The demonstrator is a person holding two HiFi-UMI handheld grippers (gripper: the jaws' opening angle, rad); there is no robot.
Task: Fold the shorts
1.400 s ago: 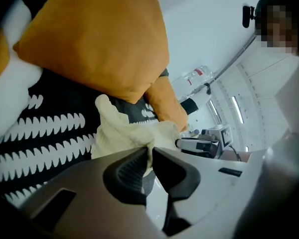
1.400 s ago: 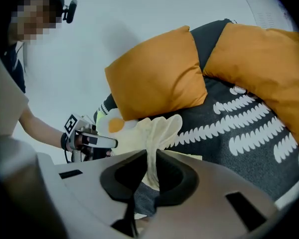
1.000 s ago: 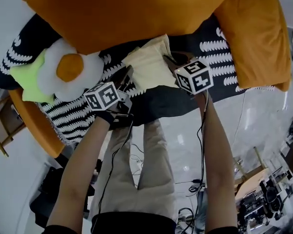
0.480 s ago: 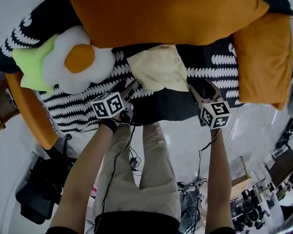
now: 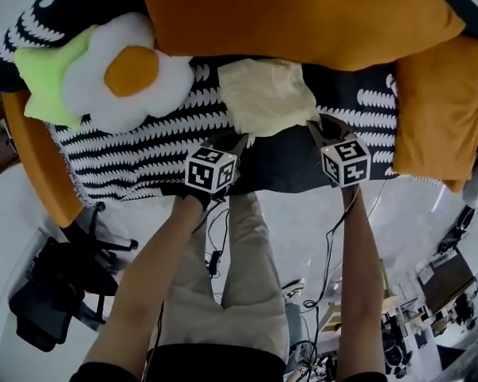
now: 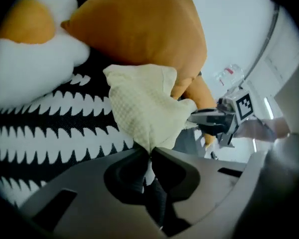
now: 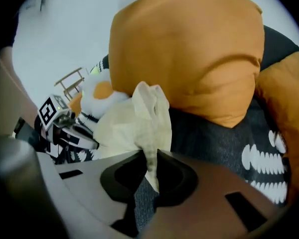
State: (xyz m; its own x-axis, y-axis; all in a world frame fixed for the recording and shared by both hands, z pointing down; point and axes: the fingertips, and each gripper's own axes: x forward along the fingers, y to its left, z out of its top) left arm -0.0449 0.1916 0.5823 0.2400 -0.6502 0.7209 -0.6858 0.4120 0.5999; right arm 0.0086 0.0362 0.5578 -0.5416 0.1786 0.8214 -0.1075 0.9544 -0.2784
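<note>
Below pillow (image 5: 303, 14), left hand-held gripper (image 5: 237, 140) and right hand-held gripper (image 5: 315, 126) just clamped the shorts (image 5: 267, 94).

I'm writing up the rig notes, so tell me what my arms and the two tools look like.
The left tool and right tool each carry a white cube with black square markers on a dark body; up close the jaws are grey plastic with black hollows. Thin black cables trail from both. The forearms are bare below dark short sleeves.
</note>
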